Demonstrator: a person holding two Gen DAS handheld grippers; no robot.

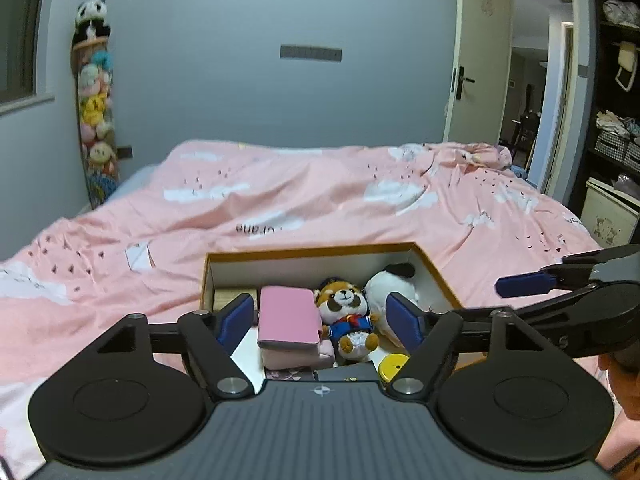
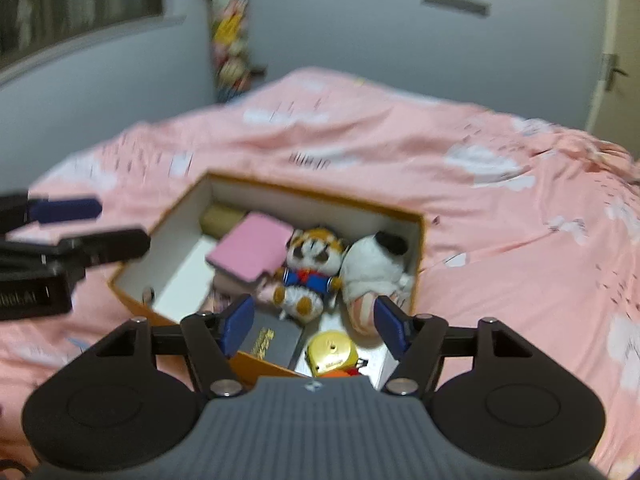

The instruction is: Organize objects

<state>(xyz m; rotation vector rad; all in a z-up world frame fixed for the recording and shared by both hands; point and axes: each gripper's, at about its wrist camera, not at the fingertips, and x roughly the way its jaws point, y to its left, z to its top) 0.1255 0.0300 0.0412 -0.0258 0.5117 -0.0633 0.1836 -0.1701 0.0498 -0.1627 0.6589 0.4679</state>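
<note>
pink cloud-print bed (image 1: 320, 200) with an open orange-rimmed box (image 1: 436, 268) directly on its cover

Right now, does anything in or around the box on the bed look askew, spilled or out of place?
Nothing is spilled. In the box the pink case lies tilted on a stack instead of flat, and the raccoon toy leans against the white plush. A small white card lies loose on the quilt outside the box.

Left hand-held gripper (image 1: 320, 316) agape above toy-filled box (image 1: 436, 270).
</note>
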